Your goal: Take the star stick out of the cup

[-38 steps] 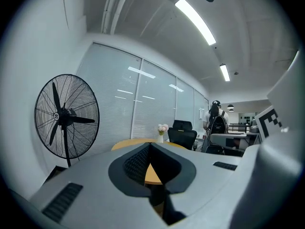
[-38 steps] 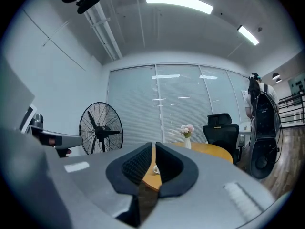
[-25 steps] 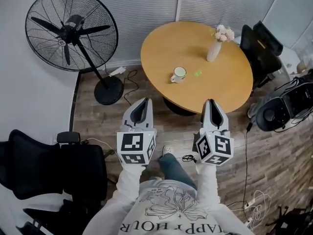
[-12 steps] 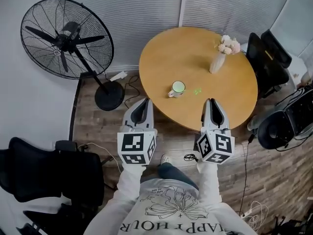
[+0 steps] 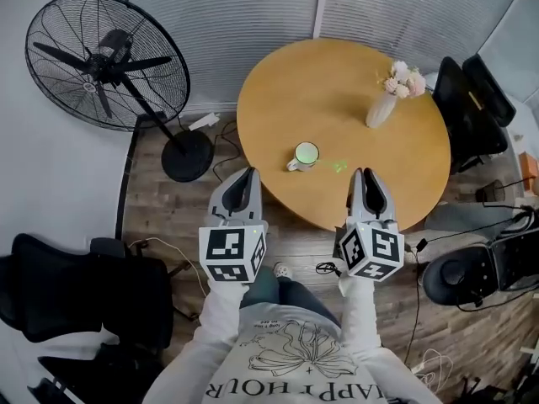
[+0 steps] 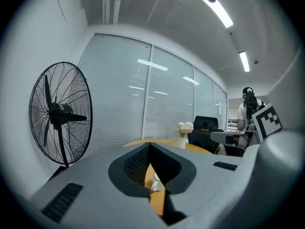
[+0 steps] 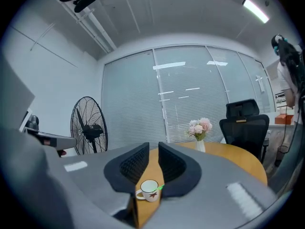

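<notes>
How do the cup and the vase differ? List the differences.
The cup is short and wide with a handle; the vase is tall, slim and handleless. The vase holds pink flowers; the cup holds none. The cup stands nearer the person than the vase. Both are pale and upright on the round table.

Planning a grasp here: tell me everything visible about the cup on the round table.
The cup is a white, ceramic-looking mug with a loop handle and a dark star printed on its side. It stands upright on the round wooden table, near the edge closest to the person. A small green thing shows just beside it; whether they touch is unclear. Nothing else touches it.
</notes>
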The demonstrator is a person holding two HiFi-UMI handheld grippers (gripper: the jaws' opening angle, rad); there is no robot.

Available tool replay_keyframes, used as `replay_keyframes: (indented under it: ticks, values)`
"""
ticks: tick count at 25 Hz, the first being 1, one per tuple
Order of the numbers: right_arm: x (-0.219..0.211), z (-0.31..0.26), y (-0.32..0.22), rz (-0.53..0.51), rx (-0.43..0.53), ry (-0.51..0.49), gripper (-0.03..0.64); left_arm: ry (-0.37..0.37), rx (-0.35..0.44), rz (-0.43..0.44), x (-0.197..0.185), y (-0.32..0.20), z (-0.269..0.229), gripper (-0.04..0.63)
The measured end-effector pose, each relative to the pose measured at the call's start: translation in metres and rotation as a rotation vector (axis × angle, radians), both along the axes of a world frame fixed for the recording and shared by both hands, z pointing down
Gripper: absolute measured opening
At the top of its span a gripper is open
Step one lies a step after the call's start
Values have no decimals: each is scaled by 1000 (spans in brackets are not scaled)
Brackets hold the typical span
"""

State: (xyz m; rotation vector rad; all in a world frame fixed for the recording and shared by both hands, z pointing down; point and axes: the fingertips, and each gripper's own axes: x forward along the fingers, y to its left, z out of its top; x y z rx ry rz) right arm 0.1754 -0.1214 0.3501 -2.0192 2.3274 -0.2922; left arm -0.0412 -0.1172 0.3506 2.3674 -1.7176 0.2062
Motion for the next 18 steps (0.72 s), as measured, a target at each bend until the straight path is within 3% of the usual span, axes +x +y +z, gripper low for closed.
replay_keyframes:
  ticks: [8, 18]
  values:
    - [-3, 19, -27, -3, -44, -5, 74, -2, -38, 0, -1, -30, 17, 6]
    - [1, 39, -61, 49, -92, -16, 91, -4, -76, 63, 9, -76, 34, 6]
